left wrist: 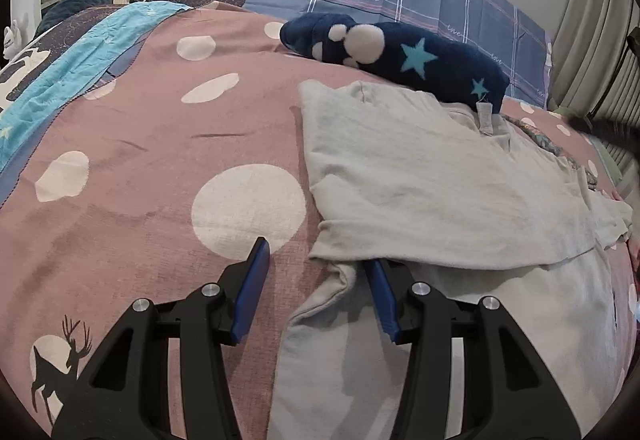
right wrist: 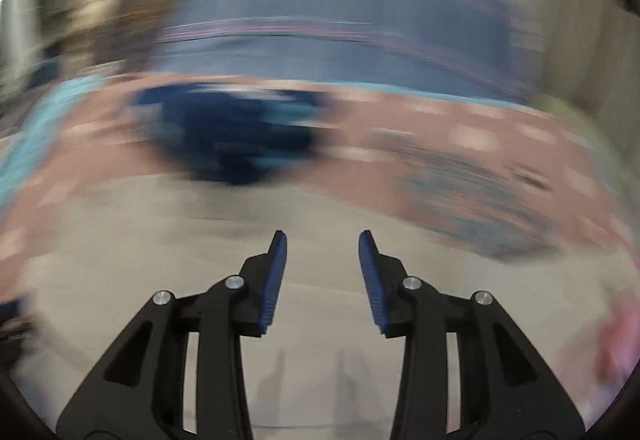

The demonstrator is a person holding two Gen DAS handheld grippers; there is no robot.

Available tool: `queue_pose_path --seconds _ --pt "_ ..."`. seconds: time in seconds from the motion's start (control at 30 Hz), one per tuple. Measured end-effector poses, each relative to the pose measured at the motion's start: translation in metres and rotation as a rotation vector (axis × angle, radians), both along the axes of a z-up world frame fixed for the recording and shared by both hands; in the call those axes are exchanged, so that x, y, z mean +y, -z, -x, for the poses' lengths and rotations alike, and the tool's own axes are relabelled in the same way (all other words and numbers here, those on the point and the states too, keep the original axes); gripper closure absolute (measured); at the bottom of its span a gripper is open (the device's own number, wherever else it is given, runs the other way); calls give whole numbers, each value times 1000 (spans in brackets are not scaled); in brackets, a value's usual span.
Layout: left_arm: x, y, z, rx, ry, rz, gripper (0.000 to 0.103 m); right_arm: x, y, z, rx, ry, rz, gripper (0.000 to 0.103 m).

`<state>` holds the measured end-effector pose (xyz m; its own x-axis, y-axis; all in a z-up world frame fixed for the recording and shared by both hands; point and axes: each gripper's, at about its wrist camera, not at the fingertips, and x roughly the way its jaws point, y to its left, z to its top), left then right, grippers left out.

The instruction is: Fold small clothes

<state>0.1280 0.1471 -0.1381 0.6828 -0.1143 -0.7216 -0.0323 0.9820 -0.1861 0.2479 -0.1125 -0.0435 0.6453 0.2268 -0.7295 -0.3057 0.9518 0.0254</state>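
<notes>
Left tongs [left wrist: 316, 260] apart, straddling beige garment [left wrist: 440, 184] edge; right tongs [right wrist: 323, 240] apart, empty.

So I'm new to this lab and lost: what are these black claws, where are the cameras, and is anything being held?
Each claw is a hand-held two-finger gripper with a fisheye camera looking along its fingers. The left gripper is open at the edge of a beige garment partly folded on a pink spotted bedspread; one finger is tucked under the fold, nothing pinched. A navy star-patterned garment lies behind. The right gripper is open and empty; its picture is motion-blurred.
</notes>
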Motion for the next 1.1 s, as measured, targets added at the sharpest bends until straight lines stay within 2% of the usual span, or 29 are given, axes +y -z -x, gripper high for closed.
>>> queue_pose_path --seconds 0.07,0.17,0.3,0.37,0.4,0.43,0.47,0.5,0.6,0.63,0.7,0.73,0.8,0.83,0.87,0.93,1.03,1.1 --pt "1 0 1 -4 -3 6 58 64 -1 -10 25 -173 20 64" --pt "1 0 2 -14 7 22 66 155 10 -25 39 -331 119 62" --pt "1 1 2 -12 12 25 68 221 41 -54 147 -397 165 56" --pt "1 2 2 -8 13 35 68 248 64 -66 196 -399 235 47" --pt "2 2 1 -7 13 43 68 254 72 -68 208 -405 261 47" --pt "3 3 1 -7 12 49 68 264 81 -66 216 -421 301 60" --pt "5 2 2 -13 14 61 81 267 90 -67 214 -428 330 98" --pt "6 1 3 -23 24 82 91 270 91 -69 189 -416 340 100" --pt "10 -5 11 -68 -20 73 94 260 77 -85 106 -329 216 100" --pt "12 -6 12 -66 -64 52 100 253 78 -97 97 -284 165 100" --pt "20 0 9 -21 -132 37 103 245 85 -111 124 -316 58 102" --pt "28 7 5 18 -139 82 103 241 92 -115 149 -333 18 102" --pt "38 10 4 24 -135 149 103 231 93 -117 150 -309 -11 101" --pt "39 10 6 15 -134 160 103 220 84 -116 141 -282 -46 93" --pt "38 9 6 13 -132 157 103 207 73 -113 125 -261 -84 77" --pt "35 9 6 9 -125 146 103 186 52 -104 88 -234 -140 66" --pt "38 8 7 0 -123 154 103 141 24 -73 68 -230 -141 66" --pt "41 6 12 -21 -123 176 103 99 17 -40 62 -231 -127 66"
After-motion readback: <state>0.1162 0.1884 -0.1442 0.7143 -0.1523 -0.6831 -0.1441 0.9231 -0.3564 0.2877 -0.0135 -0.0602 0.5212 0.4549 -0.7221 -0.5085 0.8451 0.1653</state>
